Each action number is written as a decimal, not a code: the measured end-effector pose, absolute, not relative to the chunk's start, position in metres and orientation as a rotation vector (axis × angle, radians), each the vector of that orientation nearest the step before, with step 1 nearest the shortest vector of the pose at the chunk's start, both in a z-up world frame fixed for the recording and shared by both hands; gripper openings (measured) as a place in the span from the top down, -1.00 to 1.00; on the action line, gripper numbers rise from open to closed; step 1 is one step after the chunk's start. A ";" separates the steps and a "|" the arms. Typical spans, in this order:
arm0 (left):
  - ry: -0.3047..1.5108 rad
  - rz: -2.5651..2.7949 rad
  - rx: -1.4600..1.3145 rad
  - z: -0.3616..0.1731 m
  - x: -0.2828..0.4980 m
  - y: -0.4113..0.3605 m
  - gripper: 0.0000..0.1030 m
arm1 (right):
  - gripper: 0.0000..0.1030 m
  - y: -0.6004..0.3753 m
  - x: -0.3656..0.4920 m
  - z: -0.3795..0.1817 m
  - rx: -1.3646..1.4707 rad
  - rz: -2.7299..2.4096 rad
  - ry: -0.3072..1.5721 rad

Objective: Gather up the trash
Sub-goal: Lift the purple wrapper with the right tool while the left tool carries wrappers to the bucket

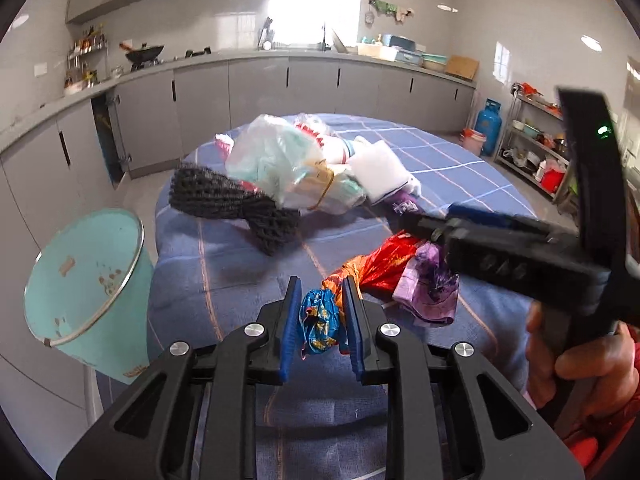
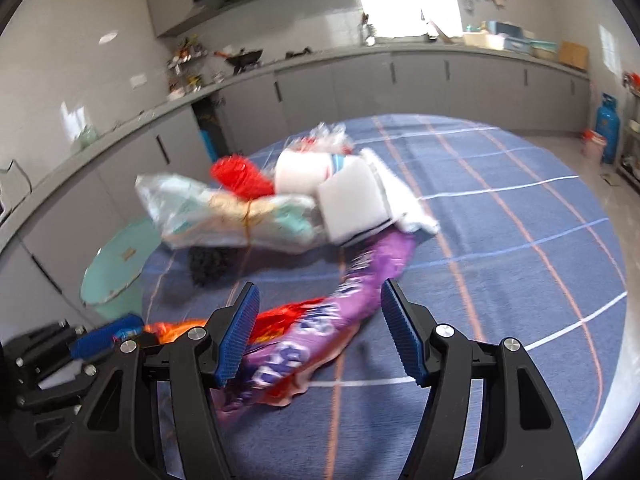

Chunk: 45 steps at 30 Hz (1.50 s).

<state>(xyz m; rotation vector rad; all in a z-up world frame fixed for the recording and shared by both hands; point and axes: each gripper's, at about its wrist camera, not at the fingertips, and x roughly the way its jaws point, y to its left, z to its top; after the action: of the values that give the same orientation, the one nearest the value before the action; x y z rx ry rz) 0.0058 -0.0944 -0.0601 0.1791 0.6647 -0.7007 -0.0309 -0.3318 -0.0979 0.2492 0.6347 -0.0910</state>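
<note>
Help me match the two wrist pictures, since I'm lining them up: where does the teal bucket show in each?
Left wrist: the teal bucket is at the left edge, beside the table, mouth tilted toward the camera.
Right wrist: teal bucket at lower left, past the table's edge.
Shared landmark: the white foam block in the trash pile.

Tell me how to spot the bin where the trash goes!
Find the round table with the blue checked cloth in the middle of the kitchen. Look off its edge on the side nearest the grey cabinets, beyond the black knitted thing. There stands the bucket: the only pale turquoise thing there, open-topped, with a metal ring around its rim and brownish marks inside.
</note>
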 end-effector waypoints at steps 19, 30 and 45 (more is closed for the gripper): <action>0.492 -0.576 -0.008 0.009 0.015 -0.034 0.63 | 0.77 -0.356 -0.034 -0.114 0.318 -0.191 0.715; 0.422 -0.445 -0.113 0.031 0.029 0.015 0.62 | 0.77 -0.340 -0.048 -0.062 0.296 -0.169 0.545; 0.431 -0.053 -0.124 0.016 0.083 0.085 0.62 | 0.77 -0.219 0.041 -0.020 0.174 0.140 0.555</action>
<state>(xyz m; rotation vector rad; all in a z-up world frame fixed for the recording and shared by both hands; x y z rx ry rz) 0.0829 0.0855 0.0159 -0.1238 0.4310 -0.0529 0.0406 -0.2194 -0.0197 0.1744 0.5550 0.1402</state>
